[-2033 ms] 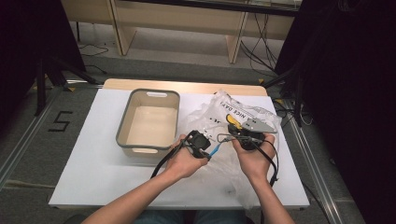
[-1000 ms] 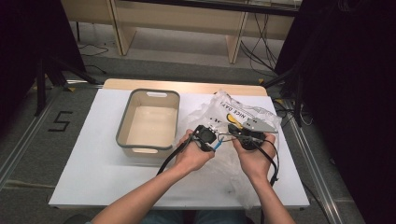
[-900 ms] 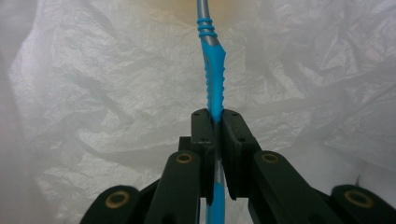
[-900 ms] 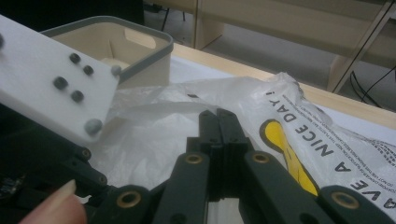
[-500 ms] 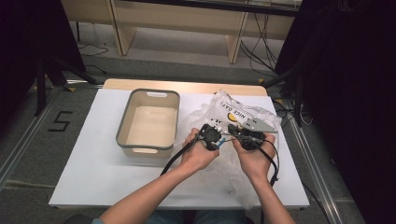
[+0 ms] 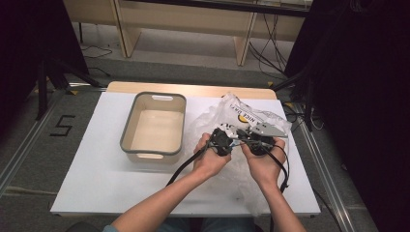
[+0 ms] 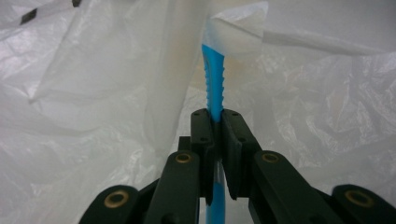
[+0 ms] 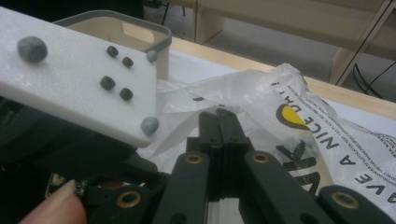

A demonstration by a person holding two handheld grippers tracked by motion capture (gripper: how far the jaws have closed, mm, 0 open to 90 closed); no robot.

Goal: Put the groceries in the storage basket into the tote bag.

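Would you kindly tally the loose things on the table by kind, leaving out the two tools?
Plastic bag: 1
Grey-rimmed bin: 1
Blue ridged handle, pinched in the left tool, its far end hidden in the bag: 1
Total: 3
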